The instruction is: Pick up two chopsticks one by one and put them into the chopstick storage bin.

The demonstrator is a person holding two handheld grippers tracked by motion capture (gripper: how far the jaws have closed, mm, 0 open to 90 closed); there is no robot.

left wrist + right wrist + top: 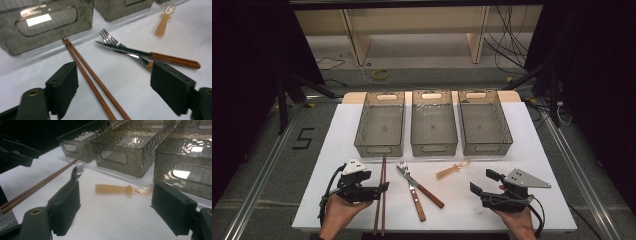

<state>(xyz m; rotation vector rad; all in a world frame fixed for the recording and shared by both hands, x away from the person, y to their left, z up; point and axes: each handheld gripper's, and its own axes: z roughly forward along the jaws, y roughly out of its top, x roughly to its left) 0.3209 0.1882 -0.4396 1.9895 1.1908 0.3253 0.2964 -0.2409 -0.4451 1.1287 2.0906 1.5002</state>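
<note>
Plainly, floor marking (303, 138) (a "5")

High view: looking down and forward over the whole table (512, 200). Gripper views: sitting low, close to the surface, facing toward 12 o'clock; both catching the chopsticks (95, 85) and bins (130, 147).

Brown chopsticks (380, 200), a crossed wooden-handled fork (411, 190) and knife (423, 187), and a translucent amber utensil (451, 170) lie before three grey bins (433, 123).
</note>
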